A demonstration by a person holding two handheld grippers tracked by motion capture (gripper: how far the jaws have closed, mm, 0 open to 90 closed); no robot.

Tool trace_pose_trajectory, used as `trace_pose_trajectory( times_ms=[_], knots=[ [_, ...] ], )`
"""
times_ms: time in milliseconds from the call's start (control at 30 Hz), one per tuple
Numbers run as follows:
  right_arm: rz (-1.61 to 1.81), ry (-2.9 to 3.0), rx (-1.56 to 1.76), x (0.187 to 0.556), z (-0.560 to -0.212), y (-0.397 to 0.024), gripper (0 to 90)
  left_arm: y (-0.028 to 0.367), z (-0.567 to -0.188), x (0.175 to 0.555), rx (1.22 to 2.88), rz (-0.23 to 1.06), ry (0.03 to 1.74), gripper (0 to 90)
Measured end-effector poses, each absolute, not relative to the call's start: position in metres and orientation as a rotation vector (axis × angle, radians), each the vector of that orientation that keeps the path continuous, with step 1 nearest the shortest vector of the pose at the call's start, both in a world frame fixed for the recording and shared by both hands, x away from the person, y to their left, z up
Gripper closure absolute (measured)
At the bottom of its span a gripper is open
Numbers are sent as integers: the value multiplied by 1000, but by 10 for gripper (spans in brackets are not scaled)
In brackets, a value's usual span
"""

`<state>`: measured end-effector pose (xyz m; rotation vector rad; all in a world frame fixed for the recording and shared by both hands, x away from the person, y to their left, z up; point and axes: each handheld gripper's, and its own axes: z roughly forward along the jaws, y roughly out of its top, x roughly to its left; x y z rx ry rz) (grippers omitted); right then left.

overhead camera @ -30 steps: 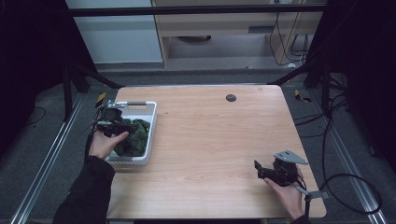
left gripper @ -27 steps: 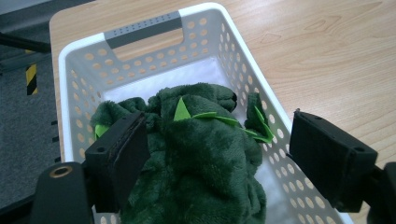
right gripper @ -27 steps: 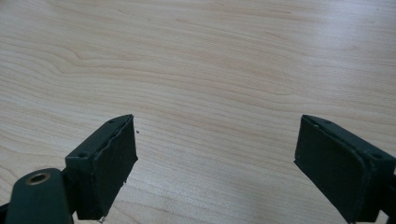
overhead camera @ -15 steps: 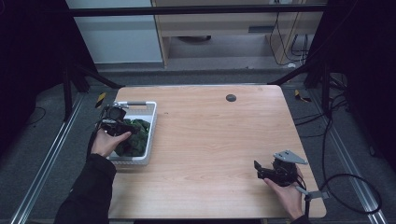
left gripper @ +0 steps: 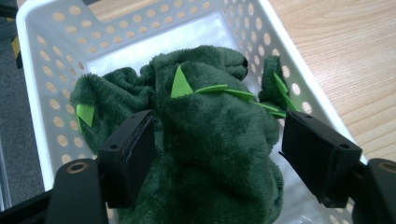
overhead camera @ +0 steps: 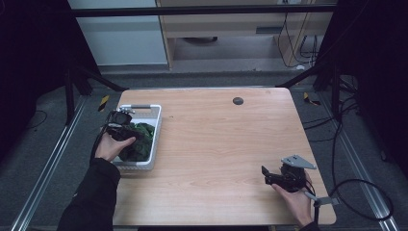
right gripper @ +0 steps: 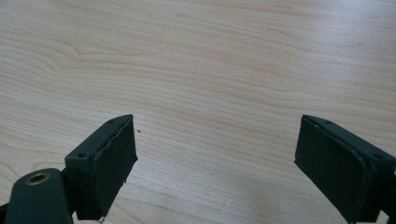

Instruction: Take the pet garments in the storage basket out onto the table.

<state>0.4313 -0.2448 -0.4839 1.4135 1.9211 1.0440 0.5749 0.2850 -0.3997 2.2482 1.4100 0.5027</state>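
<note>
- at the left edge of the counter (overhead camera: 216, 144), a white perforated basket (overhead camera: 155, 126) is holding a dark green plush toy (left gripper: 210, 135) with bright green felt spikes.
- the left gripper (left gripper: 215, 149) is reaching down into the basket, its jaws standing wide on either side of the plush, the left jaw touching the fur.
- near the counter's front right corner, the right gripper (overhead camera: 269, 176) is hovering over bare wood, its jaws spread wide and gripping nothing.
</note>
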Motion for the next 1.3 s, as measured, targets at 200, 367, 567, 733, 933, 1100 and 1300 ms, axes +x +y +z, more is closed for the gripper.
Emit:
trace_pose_trajectory(
  times_ms=[200,367,567,733,933,1100,1300],
  knots=[
    [1044,1928,1423,431,-484,-244,125,288,-407,576,2256,484,1418,291],
    [1037,1930,1419,432,-485,-244,124,287,-411,577,2271,468,1416,319],
    [1029,1937,1423,432,-486,-244,123,284,-419,579,2318,433,1415,398],
    [1026,1939,1425,432,-485,-245,122,285,-420,582,2343,397,1428,512],
    [1025,1947,1426,433,-486,-245,121,287,-418,584,2361,356,1429,646],
    [1024,1951,1437,432,-486,-244,119,288,-419,584,2364,341,1436,713],
    [1017,1955,1427,433,-486,-244,118,290,-413,579,2356,362,1409,755]
  ],
)
